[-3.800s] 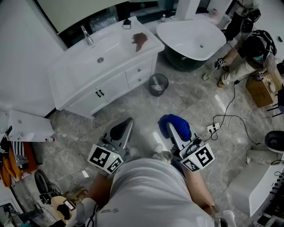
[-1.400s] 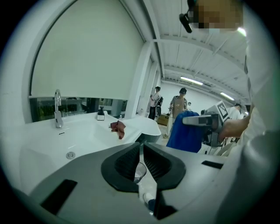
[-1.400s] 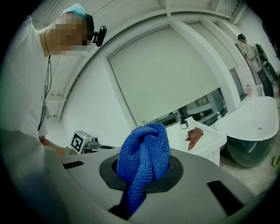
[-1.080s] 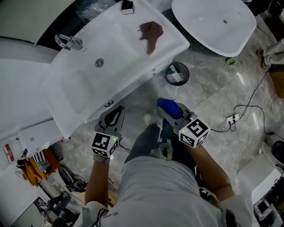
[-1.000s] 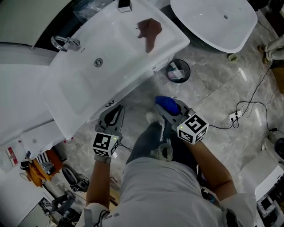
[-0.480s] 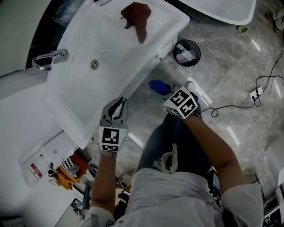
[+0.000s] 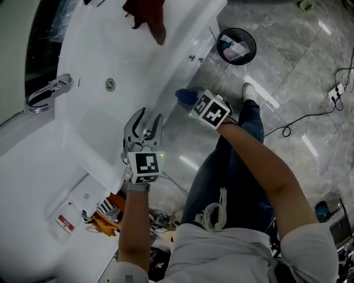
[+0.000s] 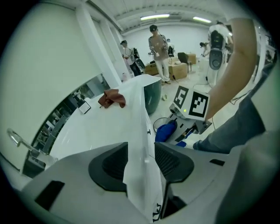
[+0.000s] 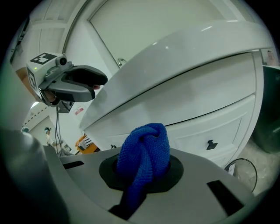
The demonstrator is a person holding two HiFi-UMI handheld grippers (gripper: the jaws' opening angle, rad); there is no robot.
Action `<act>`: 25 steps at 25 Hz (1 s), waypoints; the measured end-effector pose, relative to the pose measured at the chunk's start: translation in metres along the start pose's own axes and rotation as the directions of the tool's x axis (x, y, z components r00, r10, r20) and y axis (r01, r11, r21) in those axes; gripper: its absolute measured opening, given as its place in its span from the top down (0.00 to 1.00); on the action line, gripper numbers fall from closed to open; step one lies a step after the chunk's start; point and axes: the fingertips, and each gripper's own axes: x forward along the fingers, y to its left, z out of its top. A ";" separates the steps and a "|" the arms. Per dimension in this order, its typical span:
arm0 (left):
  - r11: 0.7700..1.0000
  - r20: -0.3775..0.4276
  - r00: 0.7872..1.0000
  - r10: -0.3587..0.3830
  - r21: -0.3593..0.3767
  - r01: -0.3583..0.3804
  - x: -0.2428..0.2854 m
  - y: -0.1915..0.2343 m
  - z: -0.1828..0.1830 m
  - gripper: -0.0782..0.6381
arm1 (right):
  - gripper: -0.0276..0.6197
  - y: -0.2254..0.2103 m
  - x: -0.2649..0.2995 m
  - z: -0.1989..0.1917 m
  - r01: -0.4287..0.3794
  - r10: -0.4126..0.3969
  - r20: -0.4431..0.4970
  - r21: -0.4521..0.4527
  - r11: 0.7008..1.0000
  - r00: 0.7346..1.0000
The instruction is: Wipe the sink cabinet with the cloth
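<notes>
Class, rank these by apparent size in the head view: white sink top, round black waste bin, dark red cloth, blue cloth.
Largest: white sink top.
Next: dark red cloth and round black waste bin look alike; the cloth is cropped, the bin farther off, so unranked.
Smallest: blue cloth, only partly showing.

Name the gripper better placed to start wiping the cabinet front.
Right. The right gripper is shut on the blue cloth, close to the cabinet front. The left gripper holds no cloth; its jaws have just been opening and straddle the countertop edge.
</notes>
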 end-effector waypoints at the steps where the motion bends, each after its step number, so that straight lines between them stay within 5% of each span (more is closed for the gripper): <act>1: 1.000 -0.007 1.000 0.005 0.013 -0.005 0.003 0.001 -0.002 0.64 | 0.89 -0.003 0.006 -0.003 0.001 -0.001 -0.004 -0.006 1.000 1.000; 15: 0.998 0.022 0.998 0.066 -0.015 -0.066 0.035 0.013 -0.011 0.56 | 0.89 -0.031 0.063 -0.012 -0.020 0.020 -0.017 -0.026 0.999 1.000; 25: 0.996 -0.052 0.995 0.088 -0.019 -0.089 0.043 0.016 -0.019 0.51 | 0.90 -0.039 0.079 -0.010 -0.091 0.087 -0.089 -0.044 0.995 0.992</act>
